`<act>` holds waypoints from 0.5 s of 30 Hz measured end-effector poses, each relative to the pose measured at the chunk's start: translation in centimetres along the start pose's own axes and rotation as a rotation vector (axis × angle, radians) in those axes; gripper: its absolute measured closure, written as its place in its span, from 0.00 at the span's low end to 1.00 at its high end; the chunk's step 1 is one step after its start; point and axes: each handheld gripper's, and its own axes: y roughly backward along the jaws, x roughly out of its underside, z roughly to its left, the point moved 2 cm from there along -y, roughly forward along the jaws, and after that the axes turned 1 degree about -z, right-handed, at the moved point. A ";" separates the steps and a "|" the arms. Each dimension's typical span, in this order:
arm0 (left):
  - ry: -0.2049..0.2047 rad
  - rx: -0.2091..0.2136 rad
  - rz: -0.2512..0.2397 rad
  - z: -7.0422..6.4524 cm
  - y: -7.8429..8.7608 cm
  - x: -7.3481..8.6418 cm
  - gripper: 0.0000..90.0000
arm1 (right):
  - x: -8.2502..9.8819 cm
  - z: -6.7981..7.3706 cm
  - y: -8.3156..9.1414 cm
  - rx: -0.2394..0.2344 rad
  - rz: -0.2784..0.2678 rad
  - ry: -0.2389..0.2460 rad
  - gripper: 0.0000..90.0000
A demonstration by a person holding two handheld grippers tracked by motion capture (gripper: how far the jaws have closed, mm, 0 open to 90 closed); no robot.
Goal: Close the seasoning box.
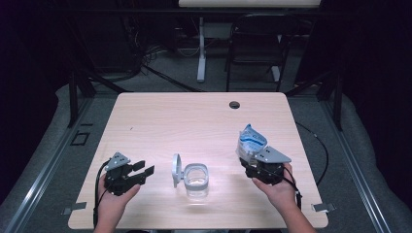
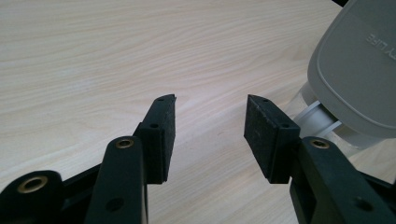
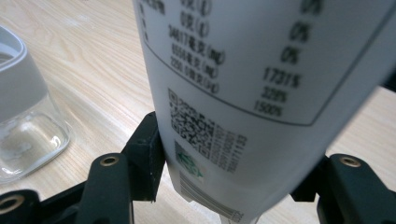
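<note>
**Pouch sits right of the open jar — you carry it left**

Your right gripper (image 1: 257, 167) is pinching a white-and-blue pouch (image 1: 250, 141), jaws clamped on its lower end; in the right gripper view the printed back panel (image 3: 261, 84) stands between both jaws. The pouch's long axis runs up and slightly away from you, top edge highest; whether that top is torn open, can't tell.

The glass jar (image 1: 197, 180) stands mid-table, near your edge, to the left of the pouch and well apart from it. Its grey hinged lid (image 1: 176, 170) is flipped up on the jar's left side, so the mouth faces up and is free from the right. Good: nothing lies between pouch and jar, just bare table (image 1: 194, 121).

Your left gripper (image 1: 143, 172) is spread, holding nothing, resting left of the jar, near the lid. In the left gripper view the lid (image 2: 359, 70) sits just past the right jaw, not touching. It's the nearer one for steadying the jar.

Likely next: swing the pouch left over the mouth, then tip. Watch the upright lid on the far side.
</note>
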 end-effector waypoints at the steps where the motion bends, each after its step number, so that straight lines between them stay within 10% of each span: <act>1: -0.003 0.001 0.008 0.0 0.0 0.0 0.60 | -0.2 0.0 0.1 0.002 -0.004 0.004 0.45; 15: -0.010 -0.009 0.004 -0.3 0.4 -0.2 0.60 | -0.8 0.3 0.5 -0.008 -0.004 0.079 0.45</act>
